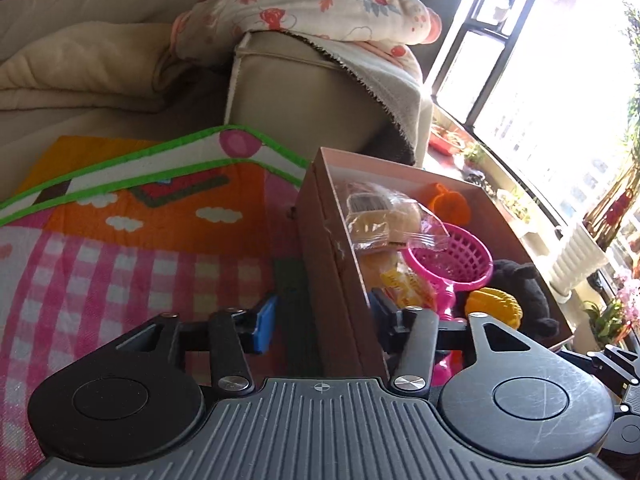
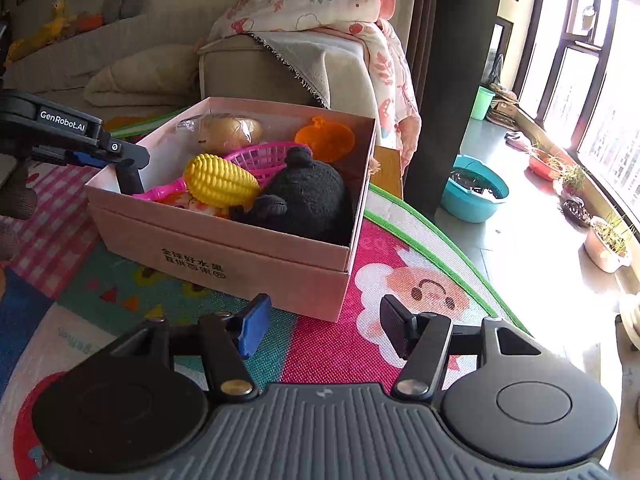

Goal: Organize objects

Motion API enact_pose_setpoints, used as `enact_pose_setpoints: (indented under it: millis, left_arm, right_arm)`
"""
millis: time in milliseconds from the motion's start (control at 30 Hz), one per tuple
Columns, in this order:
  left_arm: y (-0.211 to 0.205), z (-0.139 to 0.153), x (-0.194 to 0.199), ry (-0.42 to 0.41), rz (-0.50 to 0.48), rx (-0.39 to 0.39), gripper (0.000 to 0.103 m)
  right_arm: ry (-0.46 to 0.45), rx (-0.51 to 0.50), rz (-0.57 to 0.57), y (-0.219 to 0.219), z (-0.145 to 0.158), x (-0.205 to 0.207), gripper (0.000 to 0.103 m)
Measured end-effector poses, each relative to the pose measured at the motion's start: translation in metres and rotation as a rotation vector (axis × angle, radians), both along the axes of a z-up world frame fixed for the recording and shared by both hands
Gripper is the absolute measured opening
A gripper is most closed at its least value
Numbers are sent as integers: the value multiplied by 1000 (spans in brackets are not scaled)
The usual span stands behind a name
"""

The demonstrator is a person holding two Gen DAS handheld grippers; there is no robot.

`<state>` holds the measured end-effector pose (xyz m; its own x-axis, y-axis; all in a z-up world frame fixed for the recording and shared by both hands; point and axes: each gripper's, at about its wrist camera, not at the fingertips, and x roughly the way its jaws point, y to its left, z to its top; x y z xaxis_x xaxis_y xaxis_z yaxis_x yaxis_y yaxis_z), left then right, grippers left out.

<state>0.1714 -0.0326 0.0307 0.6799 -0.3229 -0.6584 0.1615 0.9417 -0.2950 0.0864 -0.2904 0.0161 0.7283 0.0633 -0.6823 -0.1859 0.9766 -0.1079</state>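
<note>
We straddle the light, stiff pink cardboard box's (image 2: 224,248) wall with the spread left gripper (image 1: 326,328); the right gripper (image 2: 320,328) is spread, empty.

**Left claw straddles the box wall**

The left claw (image 1: 324,330) is spread wide, its blue pad outside the pink box (image 1: 340,280) and its other finger inside, the wall between them. Inside lie a wrapped bun (image 1: 384,216), a pink strainer (image 1: 450,262), yellow toy corn (image 1: 498,306), a black plush (image 1: 524,292) and an orange toy (image 1: 446,200). The box sits on a colourful play mat (image 1: 140,240) by a beige sofa (image 1: 300,100).
</note>
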Motion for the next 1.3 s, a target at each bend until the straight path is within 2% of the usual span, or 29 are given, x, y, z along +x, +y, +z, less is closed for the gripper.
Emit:
enact_pose_setpoints:
  millis: [33, 67, 100, 200, 267, 433, 567, 700, 767, 867, 967, 1000, 1167, 1300]
  left_arm:
    - [6, -1, 0, 9, 12, 3, 78]
    - [14, -1, 0, 9, 34, 11, 84]
    - [23, 0, 0, -3, 58, 27, 85]
    - [52, 0, 9, -34, 129, 81, 92]
    - [73, -2, 23, -39, 154, 80, 98]
    - [105, -9, 44, -50, 158, 39, 102]
    - [110, -15, 51, -54, 148, 26, 103]
    - [107, -19, 52, -56, 156, 27, 101]
    - [105, -11, 41, -108, 147, 41, 101]
    - [105, 9, 11, -191, 162, 32, 101]
    - [102, 24, -28, -228, 159, 28, 101]
    - [99, 25, -43, -231, 150, 37, 101]
    - [74, 2, -119, -169, 81, 93, 101]
    - [55, -22, -153, -138, 66, 167, 101]
  right_arm:
    - [10, 11, -2, 4, -3, 6, 60]
    - [34, 42, 11, 9, -5, 13, 60]
    - [40, 58, 2, 15, -5, 17, 63]
    - [39, 84, 38, 43, -3, 30, 63]
    - [50, 117, 39, 63, -2, 43, 63]
    - [21, 99, -5, 102, -3, 72, 63]
    - [28, 112, -24, 109, -3, 83, 62]
    - [33, 109, -17, 111, -5, 78, 62]
    - [42, 115, -34, 108, -5, 73, 64]
    - [31, 124, -60, 100, -2, 50, 86]
    - [34, 122, -59, 95, 0, 20, 94]
    - [38, 124, -59, 94, 0, 9, 101]
    - [59, 112, -26, 106, -6, -44, 103]
    - [59, 35, -21, 126, -20, -65, 103]
